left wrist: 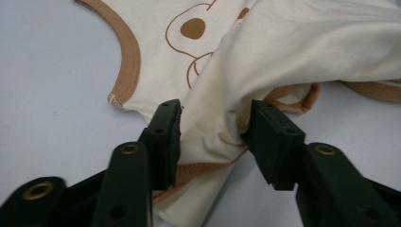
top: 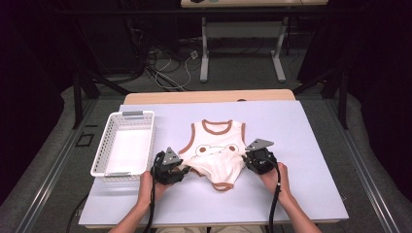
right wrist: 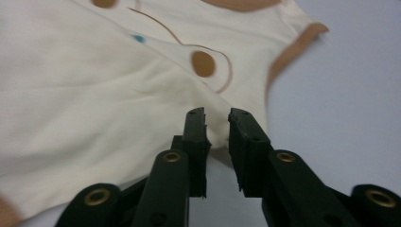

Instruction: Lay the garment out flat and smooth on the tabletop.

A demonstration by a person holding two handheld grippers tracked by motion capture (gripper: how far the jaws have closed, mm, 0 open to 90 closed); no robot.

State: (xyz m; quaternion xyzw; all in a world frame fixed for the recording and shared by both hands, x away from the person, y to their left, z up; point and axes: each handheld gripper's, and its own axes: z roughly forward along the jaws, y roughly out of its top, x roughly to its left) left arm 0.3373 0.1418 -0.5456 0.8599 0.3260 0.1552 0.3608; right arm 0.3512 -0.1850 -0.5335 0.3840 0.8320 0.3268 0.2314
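1. Cream bodysuit (top: 216, 153) lying mid-counter (top: 311, 145), lower half folded up over the printed chest, white basket (top: 124, 143) near the left edge.
2. Left tool (left wrist: 215, 135) released, jaws parted around bunched cloth.
3. Right tool (right wrist: 217, 130) slackened, fold edge loose between the jaws.
4. Risk: fabric snagging on a withdrawing jaw, dragging the fold open.

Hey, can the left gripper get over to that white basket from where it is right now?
Probably yes. The white basket sits just beside the left gripper, with bare table between them. But the cream bodysuit lies bunched between its parted jaws and might drag along.
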